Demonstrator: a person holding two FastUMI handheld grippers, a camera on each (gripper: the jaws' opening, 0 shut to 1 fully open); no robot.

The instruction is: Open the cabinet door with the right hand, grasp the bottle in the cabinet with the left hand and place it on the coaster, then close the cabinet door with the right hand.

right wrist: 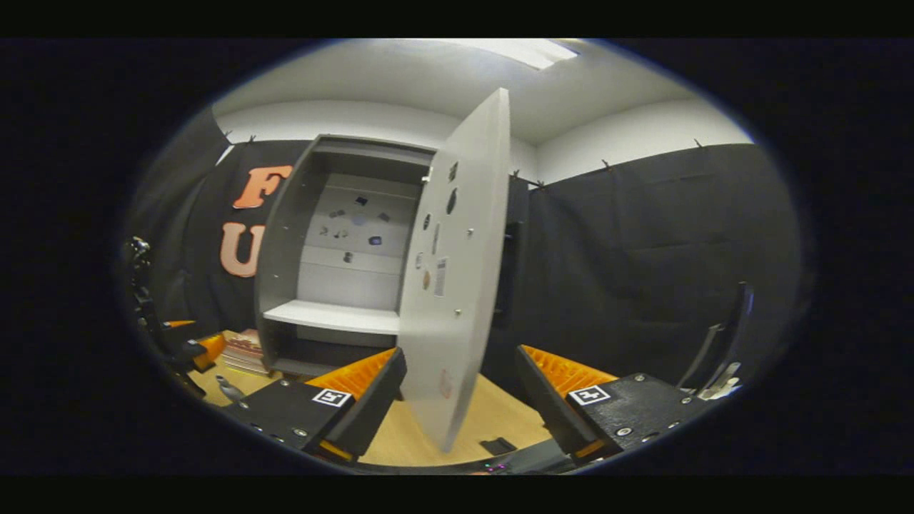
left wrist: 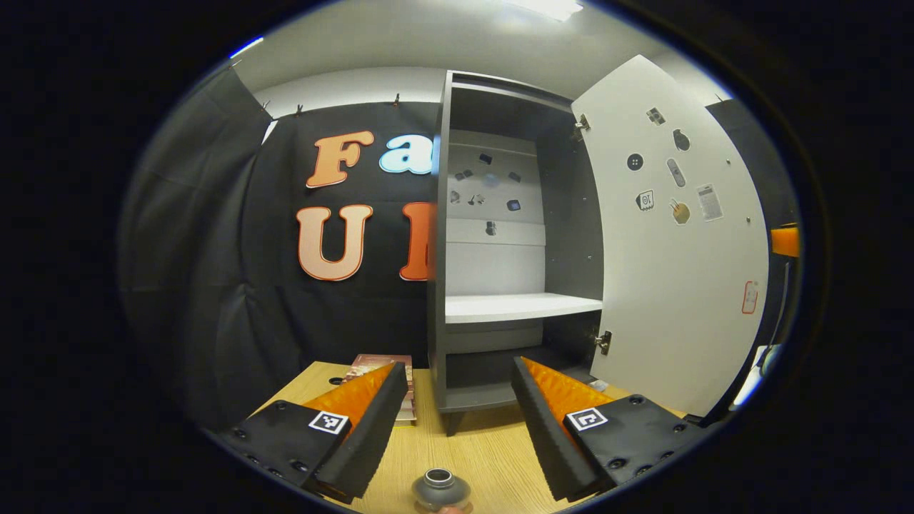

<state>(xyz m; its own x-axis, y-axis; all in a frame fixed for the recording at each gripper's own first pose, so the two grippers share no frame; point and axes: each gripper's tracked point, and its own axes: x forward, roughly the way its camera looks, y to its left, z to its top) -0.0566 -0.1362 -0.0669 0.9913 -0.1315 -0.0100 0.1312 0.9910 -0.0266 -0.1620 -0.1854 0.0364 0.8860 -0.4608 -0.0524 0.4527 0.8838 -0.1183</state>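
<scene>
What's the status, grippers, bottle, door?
Both grippers, left and right, open. Bottle on table below left gripper. Cabinet door open, between right fingers.

Cabinet (left wrist: 500, 107) carcass dark grey; back panel and shelf (left wrist: 521, 305) white. Cabinet door (left wrist: 678, 271) white inside, scattered with small dark and pale stickers, one outlined red low down. Table (left wrist: 471, 450) light wood grain. Bottle (left wrist: 441, 489) grey, silvery cap. Stacked books (left wrist: 408, 389) reddish-brown covers

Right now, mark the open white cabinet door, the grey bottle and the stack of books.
White cabinet door (left wrist: 678, 271): left gripper view, inner face.
Grey bottle (left wrist: 440, 487): left gripper view, cap and shoulder.
Stack of books (left wrist: 371, 365): left gripper view, top cover.
</scene>
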